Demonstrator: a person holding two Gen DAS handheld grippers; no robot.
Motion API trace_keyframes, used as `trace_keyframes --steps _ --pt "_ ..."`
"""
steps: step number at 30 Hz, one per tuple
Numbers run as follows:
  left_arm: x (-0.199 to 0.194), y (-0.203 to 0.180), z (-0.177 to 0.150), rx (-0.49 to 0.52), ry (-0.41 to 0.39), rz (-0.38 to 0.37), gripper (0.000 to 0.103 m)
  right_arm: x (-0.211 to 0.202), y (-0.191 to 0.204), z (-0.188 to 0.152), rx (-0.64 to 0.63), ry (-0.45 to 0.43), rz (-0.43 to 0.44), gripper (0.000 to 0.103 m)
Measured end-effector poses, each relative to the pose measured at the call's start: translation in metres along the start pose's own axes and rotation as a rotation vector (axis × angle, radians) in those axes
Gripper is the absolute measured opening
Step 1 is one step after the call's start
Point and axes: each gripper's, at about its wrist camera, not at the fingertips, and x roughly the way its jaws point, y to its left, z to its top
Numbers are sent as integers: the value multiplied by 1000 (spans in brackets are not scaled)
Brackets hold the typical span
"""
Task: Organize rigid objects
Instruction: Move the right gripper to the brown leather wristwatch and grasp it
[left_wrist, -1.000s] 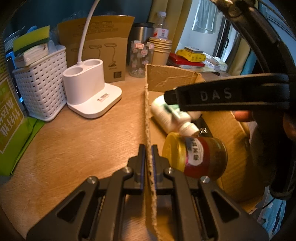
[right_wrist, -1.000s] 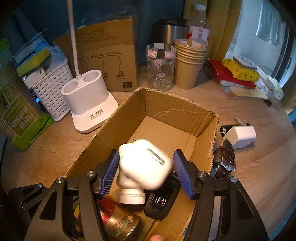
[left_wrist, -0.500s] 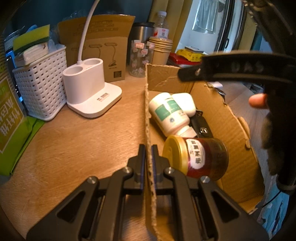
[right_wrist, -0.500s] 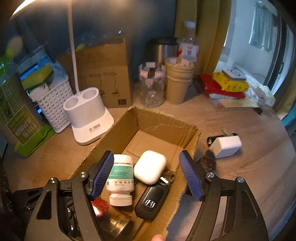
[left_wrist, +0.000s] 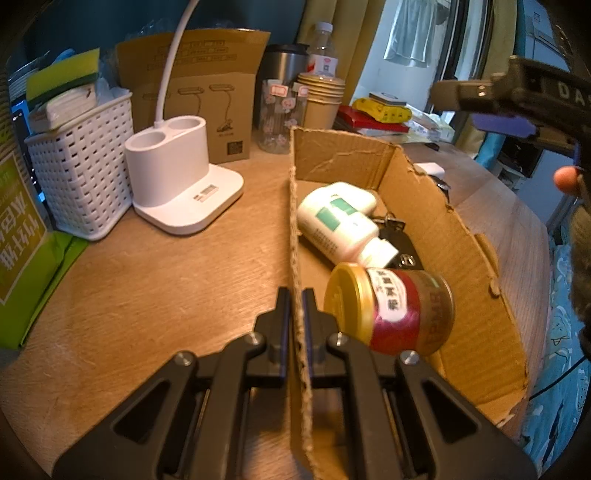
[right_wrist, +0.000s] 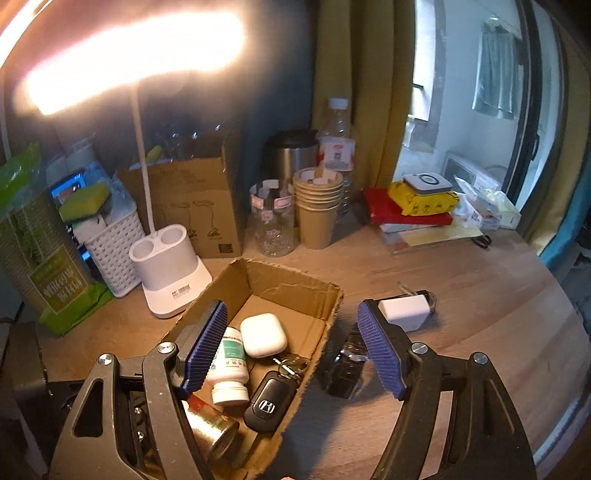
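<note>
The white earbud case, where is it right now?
In the right wrist view the white earbud case lies inside the cardboard box, mid-floor, against the pill bottle and above the car key.

In the cardboard box (right_wrist: 295, 291) lie an earbud case (right_wrist: 263, 334), a pill bottle (right_wrist: 229, 365) to its left, a car key (right_wrist: 269, 400) before it, and a can (right_wrist: 210, 430) nearest. Right of the box sit a watch (right_wrist: 345, 369) and, behind it, a charger (right_wrist: 404, 309). A lamp base (right_wrist: 170, 271) stands left.

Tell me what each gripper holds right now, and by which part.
The left gripper pinches the cardboard box by its near side wall's top edge. The right gripper is open, holding nothing.
</note>
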Motion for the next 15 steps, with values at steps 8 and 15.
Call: trace_keyframes --steps 8,15 --pt "0 1 1 2 -1 1 6 -17 -17 2 22 -30 -34 76" --pt "-2 0 1 5 -5 3 6 -27 -34 3 46 -54 -67 76"
